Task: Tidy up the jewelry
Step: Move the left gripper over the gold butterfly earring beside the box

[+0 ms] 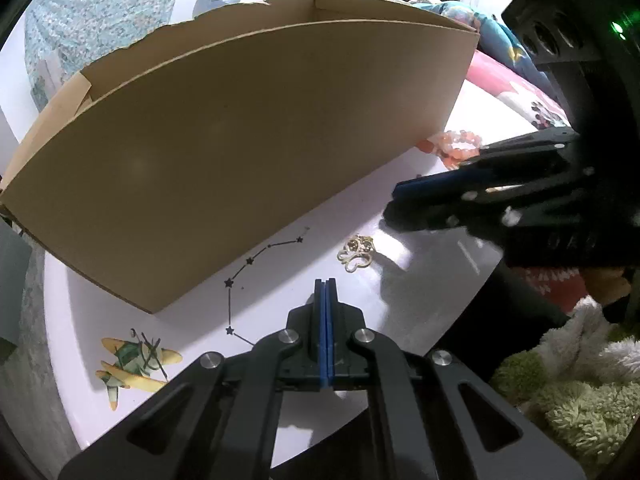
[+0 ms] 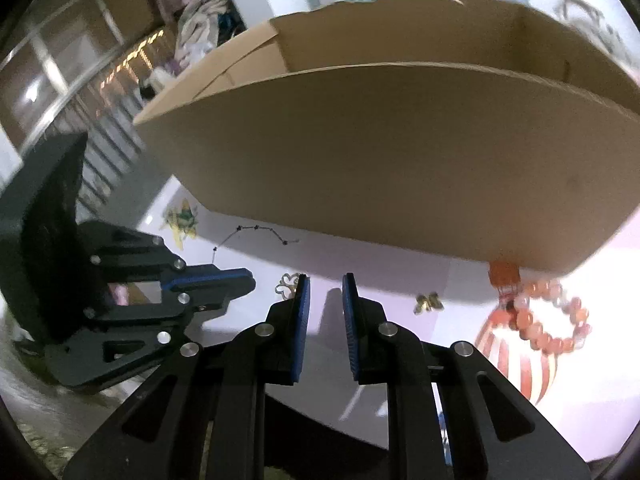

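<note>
In the left wrist view, the left gripper (image 1: 325, 282) points down at the glossy white worktop (image 1: 420, 280), its blue pads pressed flat together with nothing between them: fully closed and empty. Just beyond its tips and slightly right lies a small gold butterfly-shaped ornament (image 1: 356, 255), loose on the worktop and clear of the pads. A large open brown cardboard box (image 1: 248, 148) stands on the far side and fills most of the view. A printed black star constellation line (image 1: 248, 264) runs along the worktop near the box's lower edge, and a green and yellow airplane sticker (image 1: 134, 362) sits at the near left. At the right, the right gripper (image 1: 404, 204) reaches in from the side, and behind it, near the box's right corner, lies a bracelet of orange and pink beads (image 1: 456, 146).

In the right wrist view, the right gripper (image 2: 325, 280) stands with its blue pads a little apart, a narrow gap between them and nothing held. The left gripper (image 2: 248, 280) shows at the left, closed. The gold ornament (image 2: 287, 285) peeks out between the two grippers, partly hidden. A small gold butterfly piece (image 2: 428, 302) lies right of the pads, and the bead bracelet (image 2: 552, 320) rests at the far right, over a red-striped print (image 2: 516, 360), close to the cardboard box (image 2: 400, 152).
</note>
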Available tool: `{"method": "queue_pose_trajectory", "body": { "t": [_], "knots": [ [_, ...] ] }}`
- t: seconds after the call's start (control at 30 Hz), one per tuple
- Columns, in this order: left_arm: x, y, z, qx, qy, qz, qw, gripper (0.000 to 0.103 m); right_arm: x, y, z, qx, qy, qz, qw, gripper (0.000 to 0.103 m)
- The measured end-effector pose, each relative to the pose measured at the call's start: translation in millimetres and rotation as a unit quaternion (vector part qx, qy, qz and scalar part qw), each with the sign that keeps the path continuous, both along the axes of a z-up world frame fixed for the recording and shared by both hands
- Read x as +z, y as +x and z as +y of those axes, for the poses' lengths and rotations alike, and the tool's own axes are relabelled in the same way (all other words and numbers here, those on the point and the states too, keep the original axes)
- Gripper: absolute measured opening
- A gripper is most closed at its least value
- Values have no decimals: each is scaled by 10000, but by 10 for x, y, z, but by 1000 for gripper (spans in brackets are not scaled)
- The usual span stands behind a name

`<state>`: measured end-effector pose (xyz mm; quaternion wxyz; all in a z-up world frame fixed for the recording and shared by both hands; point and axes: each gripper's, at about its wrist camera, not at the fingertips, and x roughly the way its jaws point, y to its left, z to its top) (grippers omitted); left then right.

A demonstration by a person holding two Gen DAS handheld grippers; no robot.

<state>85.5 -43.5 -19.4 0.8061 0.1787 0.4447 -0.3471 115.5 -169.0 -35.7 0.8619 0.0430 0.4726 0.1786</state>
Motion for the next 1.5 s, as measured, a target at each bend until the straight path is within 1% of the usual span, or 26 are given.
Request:
{"method": "queue_pose_trajectory", "body": {
  "t": [0.17,0.27,0.3,0.47,0.6,0.73,0.83,0.9,1.0,1.2,1.27,1.3,1.37,1.5],
  "knots": [
    [-2,-17,-33,1,22,-31,10000,0,-32,25,199,278,-522,-207,9980,17],
    [-2,-28,-32,-9,3,-36,10000,0,-73,39,275,402,-759,-266,9960,17],
    [-2,-27,-30,-5,0,-30,10000,0,-101,40,298,429,-907,-275,9946,17],
    [-2,-32,-18,12,-11,-20,10000,0,-78,-6,267,379,-1187,-351,9916,16],
    [3,-9,24,30,-36,11,10000,0,-57,-33,173,239,-1188,-289,9922,15],
    [19,-9,8,-43,-41,-97,9999,0,-26,-20,95,140,-1009,-221,9945,14],
    [69,10,-47,-73,-254,-76,9996,0,34,-18,29,67,-848,-265,9960,14],
    [101,45,-65,-46,-447,-27,9990,1,65,-23,-13,26,-854,-299,9959,14],
    [99,115,-100,22,-578,37,9983,2,71,-12,-73,-24,-885,-274,9957,14],
    [55,113,-190,-74,-495,40,9987,2,23,-15,12,-11,-943,-247,9952,14],
    [28,111,-219,-110,-422,50,9990,2,20,-9,10,-7,-921,-239,9955,14],
    [1,107,-245,-127,-343,46,9993,2,15,-29,86,-10,-913,-236,9955,14],
    [1,90,-275,-154,-291,-11,9995,2,4,-79,81,9,-891,-234,9957,14],
    [11,86,-271,-186,-216,-25,9996,1,-19,-45,64,95,-887,-280,9956,14]
  ]
}}
